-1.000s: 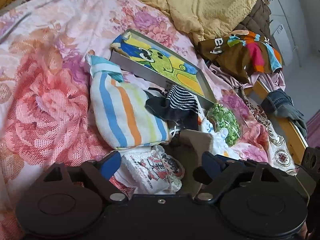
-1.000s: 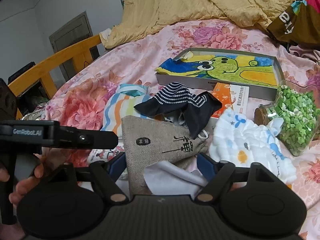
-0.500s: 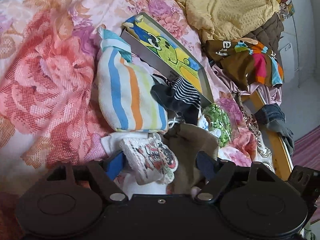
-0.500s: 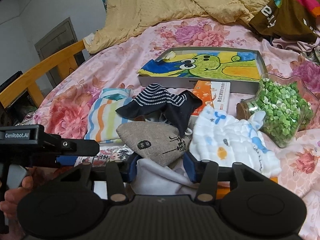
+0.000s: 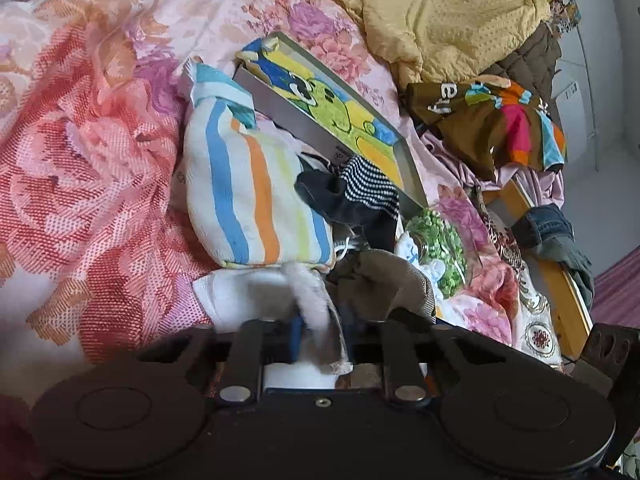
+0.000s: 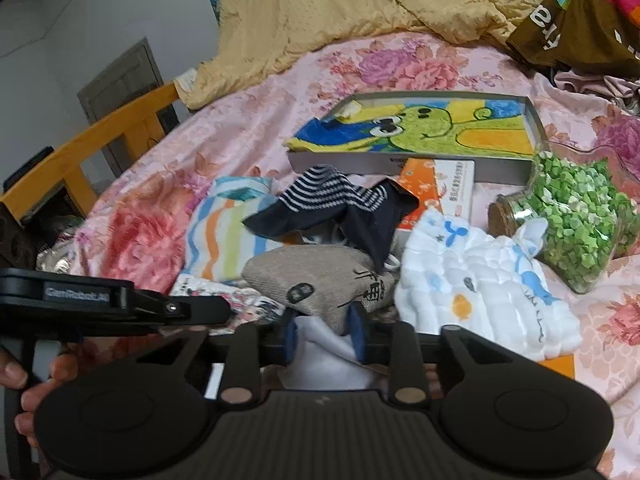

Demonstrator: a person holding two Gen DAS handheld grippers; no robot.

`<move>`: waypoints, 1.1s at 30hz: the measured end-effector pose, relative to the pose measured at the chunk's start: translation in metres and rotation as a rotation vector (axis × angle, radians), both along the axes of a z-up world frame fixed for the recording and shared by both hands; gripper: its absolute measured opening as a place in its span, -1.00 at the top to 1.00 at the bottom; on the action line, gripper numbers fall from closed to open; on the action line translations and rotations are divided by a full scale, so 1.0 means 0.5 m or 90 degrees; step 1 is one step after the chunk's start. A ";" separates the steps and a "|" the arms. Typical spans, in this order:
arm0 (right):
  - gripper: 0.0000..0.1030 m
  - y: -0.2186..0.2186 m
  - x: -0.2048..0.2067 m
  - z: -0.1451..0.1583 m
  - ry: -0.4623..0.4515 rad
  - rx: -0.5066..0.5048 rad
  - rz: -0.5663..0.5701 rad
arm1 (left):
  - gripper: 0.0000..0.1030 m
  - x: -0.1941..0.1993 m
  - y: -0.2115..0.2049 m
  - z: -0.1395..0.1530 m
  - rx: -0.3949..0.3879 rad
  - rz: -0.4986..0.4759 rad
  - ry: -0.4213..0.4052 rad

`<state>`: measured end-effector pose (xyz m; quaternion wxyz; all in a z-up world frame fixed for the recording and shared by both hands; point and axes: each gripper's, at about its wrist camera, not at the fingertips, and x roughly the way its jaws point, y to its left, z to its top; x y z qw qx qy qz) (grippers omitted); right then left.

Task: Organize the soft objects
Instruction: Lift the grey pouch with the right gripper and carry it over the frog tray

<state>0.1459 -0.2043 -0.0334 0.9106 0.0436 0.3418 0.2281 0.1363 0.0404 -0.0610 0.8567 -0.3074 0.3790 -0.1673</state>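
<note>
A pile of soft things lies on the flowered bed. My left gripper (image 5: 320, 334) is shut on a white printed cloth (image 5: 308, 300), pinched into a ridge between the blue pads. My right gripper (image 6: 322, 334) is shut on the near end of a grey linen pouch (image 6: 316, 276) with black print; white cloth (image 6: 320, 356) lies under it. Beside them are a striped pouch (image 5: 252, 196), also in the right wrist view (image 6: 224, 232), a dark striped sock (image 6: 336, 208) and a white quilted baby cloth (image 6: 480, 292).
A shallow box with a frog drawing (image 6: 424, 132), an orange card (image 6: 440, 188) and a jar of green paper stars (image 6: 576, 216) lie behind the pile. A yellow blanket (image 6: 360, 8) and a brown garment (image 5: 492, 124) are farther back. The wooden bed rail (image 6: 92, 140) runs left.
Both grippers have closed: the left on the printed cloth, the right on the linen pouch. The left gripper has pushed forward into the pile.
</note>
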 end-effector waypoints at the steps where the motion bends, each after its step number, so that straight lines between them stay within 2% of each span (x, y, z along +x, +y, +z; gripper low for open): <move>1: 0.55 -0.001 -0.002 0.003 -0.005 0.007 0.002 | 0.71 -0.003 0.000 0.002 0.003 0.005 -0.002; 6: 0.58 -0.009 -0.006 0.016 -0.016 0.051 0.010 | 0.78 -0.017 -0.009 0.014 0.014 0.005 -0.022; 10: 0.78 -0.023 -0.010 0.025 -0.027 0.089 0.002 | 0.79 -0.031 -0.012 0.025 0.018 0.008 -0.041; 17: 0.82 -0.051 -0.038 0.067 -0.099 0.153 0.003 | 0.79 -0.050 -0.004 0.066 0.003 0.027 -0.092; 23: 0.82 -0.083 -0.060 0.110 -0.156 0.231 0.018 | 0.79 -0.053 0.002 0.138 -0.002 0.036 -0.141; 28: 0.82 -0.108 -0.044 0.143 -0.202 0.250 0.005 | 0.79 -0.013 0.000 0.193 0.013 0.030 -0.175; 33: 0.81 -0.129 0.012 0.151 -0.213 0.240 -0.032 | 0.79 0.068 -0.015 0.231 0.036 0.014 -0.206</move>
